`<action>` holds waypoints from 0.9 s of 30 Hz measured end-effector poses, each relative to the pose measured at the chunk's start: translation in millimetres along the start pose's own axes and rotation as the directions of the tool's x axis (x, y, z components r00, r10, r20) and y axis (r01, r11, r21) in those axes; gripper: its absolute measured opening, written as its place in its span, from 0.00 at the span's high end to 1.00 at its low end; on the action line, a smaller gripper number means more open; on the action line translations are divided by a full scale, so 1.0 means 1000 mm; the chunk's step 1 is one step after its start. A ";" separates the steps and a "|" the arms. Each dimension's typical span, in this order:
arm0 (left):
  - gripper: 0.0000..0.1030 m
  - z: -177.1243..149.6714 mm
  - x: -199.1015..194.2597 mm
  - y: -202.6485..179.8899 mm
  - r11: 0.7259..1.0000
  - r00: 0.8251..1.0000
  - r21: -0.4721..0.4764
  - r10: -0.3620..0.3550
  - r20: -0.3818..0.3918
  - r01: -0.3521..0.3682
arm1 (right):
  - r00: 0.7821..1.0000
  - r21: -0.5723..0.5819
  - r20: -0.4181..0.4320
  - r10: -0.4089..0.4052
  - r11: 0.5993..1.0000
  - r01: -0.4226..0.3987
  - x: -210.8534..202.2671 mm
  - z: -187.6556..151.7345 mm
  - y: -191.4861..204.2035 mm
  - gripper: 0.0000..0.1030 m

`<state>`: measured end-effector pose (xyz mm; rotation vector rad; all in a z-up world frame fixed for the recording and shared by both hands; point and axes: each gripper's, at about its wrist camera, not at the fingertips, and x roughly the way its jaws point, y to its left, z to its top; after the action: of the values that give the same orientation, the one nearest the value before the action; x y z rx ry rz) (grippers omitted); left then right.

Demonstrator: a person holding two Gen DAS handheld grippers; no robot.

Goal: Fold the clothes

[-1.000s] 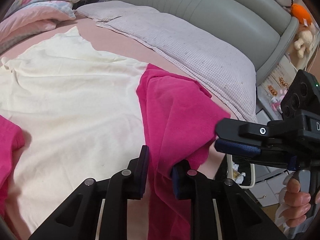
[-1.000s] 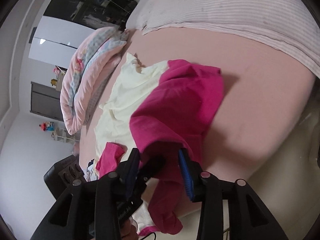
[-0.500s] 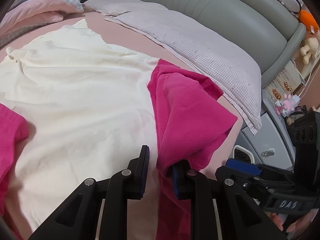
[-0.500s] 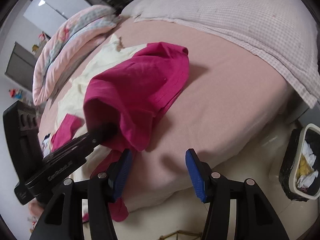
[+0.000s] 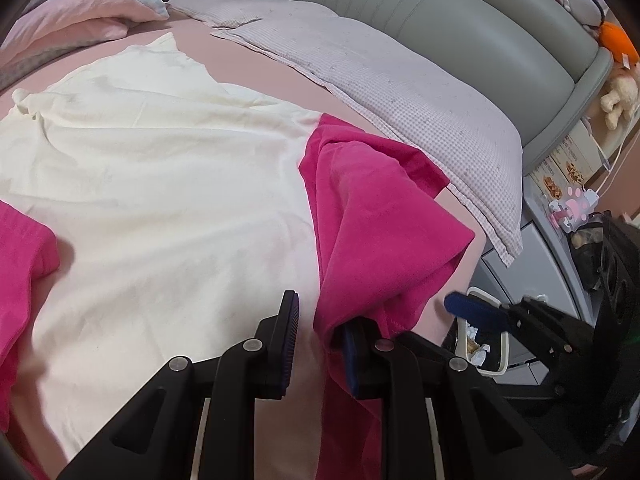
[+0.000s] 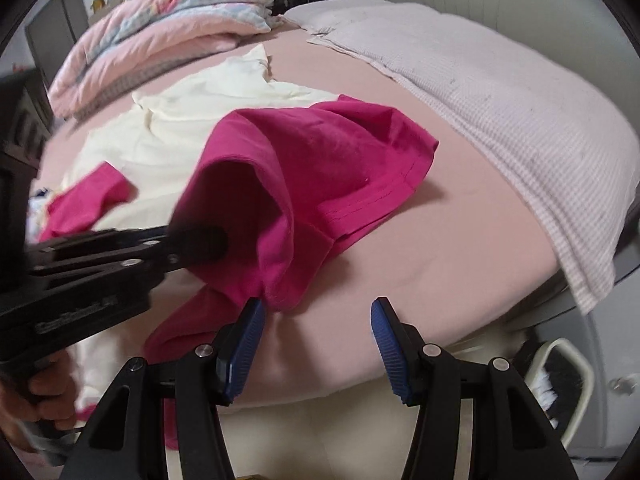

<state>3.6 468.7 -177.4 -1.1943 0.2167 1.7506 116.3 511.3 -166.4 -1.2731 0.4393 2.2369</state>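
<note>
A pink garment (image 5: 380,220) lies bunched on the bed beside a spread cream garment (image 5: 160,180). My left gripper (image 5: 320,320) stands with narrow jaws, shut on a fold of the pink fabric, which hangs down against its right finger. In the right wrist view that pink garment (image 6: 320,160) is tented up over the left gripper (image 6: 208,242). My right gripper (image 6: 318,312) is open above the bare pink sheet at the bed's edge, with nothing between its fingers. Its left pad sits just under the pink hem. One of its blue pads (image 5: 472,308) shows low right.
A folded pink quilt (image 6: 160,20) lies at the far side, a checked pillow (image 6: 500,100) along the grey headboard (image 5: 440,8). Another pink piece (image 6: 88,200) lies left on the cream garment (image 6: 192,128). A waste bin (image 6: 560,380) stands below the bed edge. A hand (image 6: 40,400) holds the left gripper.
My right gripper let go of the pink fabric, opened wider, rolled upright and drew back to the bed's edge. The left gripper kept its hold and barely moved.
</note>
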 end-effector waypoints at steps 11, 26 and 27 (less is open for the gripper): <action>0.83 -0.001 0.002 0.003 1.000 1.000 -0.019 -0.015 -0.012 0.015 | 0.999 0.018 0.007 -0.036 0.999 0.036 0.015 0.016 0.002 0.46; 0.83 -0.002 0.006 0.000 1.000 0.999 -0.008 -0.014 -0.034 0.014 | 0.995 0.011 0.027 -0.098 0.995 0.098 0.014 0.026 -0.009 0.52; 0.83 -0.003 0.006 0.000 1.000 0.999 -0.008 -0.016 -0.036 0.015 | 0.995 0.008 0.029 -0.094 0.996 0.093 0.013 0.026 -0.009 0.58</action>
<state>4.8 470.7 -183.7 -1.2304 0.2214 1.7193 97.8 535.7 -165.1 -1.2302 0.3678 2.1718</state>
